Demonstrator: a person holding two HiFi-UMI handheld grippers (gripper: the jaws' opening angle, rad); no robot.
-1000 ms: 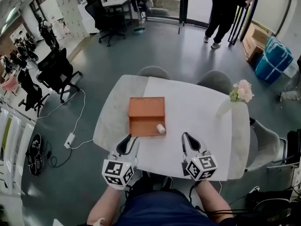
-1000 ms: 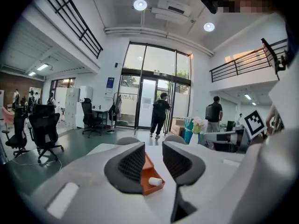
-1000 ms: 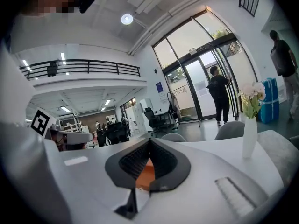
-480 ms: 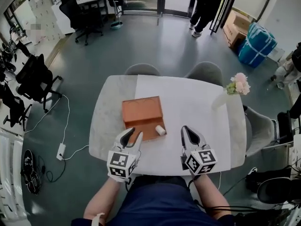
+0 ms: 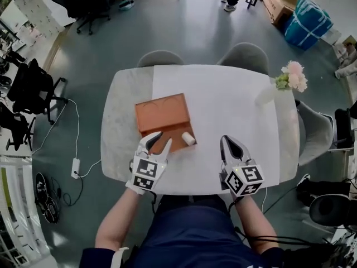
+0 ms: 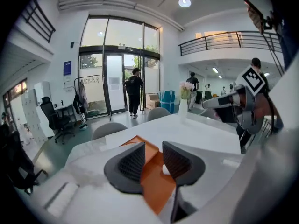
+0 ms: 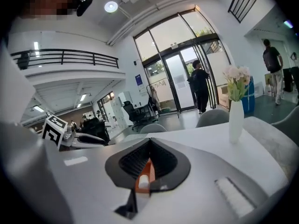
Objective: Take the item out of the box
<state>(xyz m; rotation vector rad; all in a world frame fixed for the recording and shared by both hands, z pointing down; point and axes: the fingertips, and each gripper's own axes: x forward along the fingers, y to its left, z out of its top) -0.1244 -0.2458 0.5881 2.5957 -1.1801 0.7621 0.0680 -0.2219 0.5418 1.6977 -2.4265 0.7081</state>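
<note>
Looking down in the head view: the box (image 5: 162, 116) lies open on the table (image 5: 234, 108), and the item (image 5: 188, 139), a small white roll, sits at its near right corner. The left gripper (image 5: 159, 141) hovers over the box's front edge, probably to steady it. The right gripper (image 5: 232, 145) hangs well off to the right, clear of everything.

Left gripper view: jaws spread and pinching nothing, with the box filling the gap and the item just past the right jaw.

Right gripper view: jaws parted only narrowly and empty. The box and item show far off through the slit, so I'd judge it is aimed for the pick.
</note>
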